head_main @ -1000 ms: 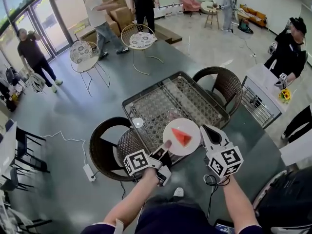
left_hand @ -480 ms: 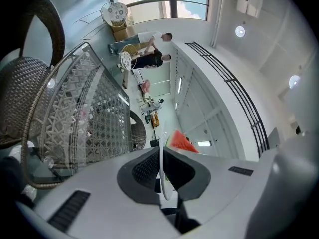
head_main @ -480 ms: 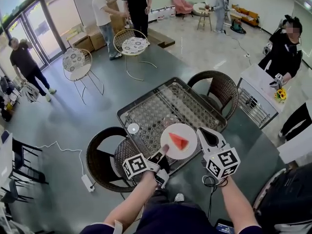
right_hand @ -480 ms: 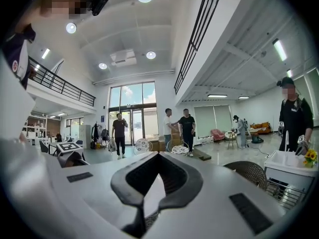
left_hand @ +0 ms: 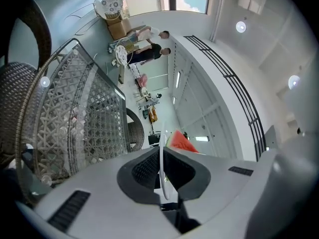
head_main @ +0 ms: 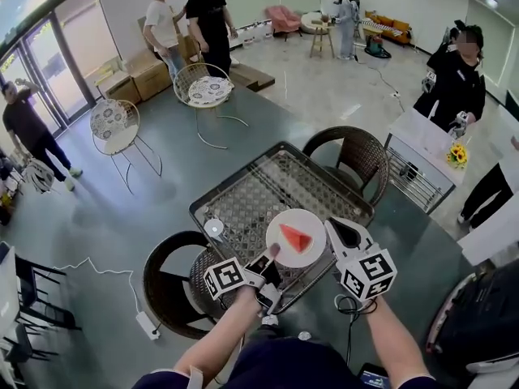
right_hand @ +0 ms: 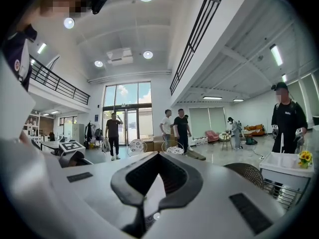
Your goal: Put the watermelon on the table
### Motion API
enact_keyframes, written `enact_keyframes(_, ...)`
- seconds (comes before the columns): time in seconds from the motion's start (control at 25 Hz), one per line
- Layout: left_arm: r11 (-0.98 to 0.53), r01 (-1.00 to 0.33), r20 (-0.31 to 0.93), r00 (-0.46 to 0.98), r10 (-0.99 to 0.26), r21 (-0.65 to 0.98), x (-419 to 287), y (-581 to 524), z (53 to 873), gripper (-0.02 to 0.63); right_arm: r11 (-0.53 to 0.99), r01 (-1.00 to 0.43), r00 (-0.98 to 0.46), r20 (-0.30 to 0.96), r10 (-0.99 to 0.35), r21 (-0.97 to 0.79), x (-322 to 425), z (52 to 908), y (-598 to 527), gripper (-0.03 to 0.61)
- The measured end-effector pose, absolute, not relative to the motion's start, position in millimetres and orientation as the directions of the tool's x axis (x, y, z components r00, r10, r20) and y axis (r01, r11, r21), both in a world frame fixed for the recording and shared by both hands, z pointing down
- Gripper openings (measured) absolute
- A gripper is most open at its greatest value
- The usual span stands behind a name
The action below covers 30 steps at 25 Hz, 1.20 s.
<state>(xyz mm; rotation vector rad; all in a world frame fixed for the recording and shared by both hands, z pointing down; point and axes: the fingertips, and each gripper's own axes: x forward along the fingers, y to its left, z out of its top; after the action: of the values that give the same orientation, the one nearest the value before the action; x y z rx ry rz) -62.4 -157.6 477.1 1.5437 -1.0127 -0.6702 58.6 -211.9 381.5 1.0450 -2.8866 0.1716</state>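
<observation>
A red wedge of watermelon (head_main: 293,236) lies on a round white plate (head_main: 310,220) held over the near corner of the glass-topped wicker table (head_main: 268,181). My left gripper (head_main: 274,254) is shut on the plate's near rim. In the left gripper view, turned on its side, the plate (left_hand: 161,151) shows edge-on between the closed jaws, with the watermelon (left_hand: 182,142) just beyond. My right gripper (head_main: 333,228) hovers close by the plate's right rim. In its own view the right gripper (right_hand: 141,203) has its jaws together with nothing gripped.
A small round disc (head_main: 213,228) lies on the table's near left part. One dark wicker chair (head_main: 172,275) stands at the near left, another (head_main: 354,154) at the far right. A white side table with flowers (head_main: 456,156) and several people stand around the room.
Both grippers and the plate have drifted a little across the table's near edge as my head moved. The left gripper's hold on the plate is unchanged.
</observation>
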Motion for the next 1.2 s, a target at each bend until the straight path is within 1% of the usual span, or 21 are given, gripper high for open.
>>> enact_keyframes(0.28, -0.010, -0.246, 0.112, 0.478, -0.871, 0.969, -74, -165, 479, 0.014, 0.755, -0.650, -0.759, 0.107, -0.642, -0.085, 49, 383, -218, 0.002)
enact_keyframes(0.48, 0.017, -0.247, 0.137, 0.476, -0.869, 0.969, -78, -173, 495, 0.014, 0.748, -0.657, -0.753, 0.140, -0.643, -0.096, 48, 399, -224, 0.002)
enact_keyframes(0.84, 0.092, -0.239, 0.198, 0.467, -0.862, 0.967, -94, -184, 558, 0.013, 0.720, -0.681, -0.729, 0.220, -0.648, -0.135, 37, 447, -228, 0.002)
enact_keyframes(1.2, 0.159, -0.231, 0.253, 0.469, -0.846, 0.960, -118, -220, 628, 0.014, 0.678, -0.724, -0.681, 0.288, -0.673, -0.126, 20, 486, -239, 0.002)
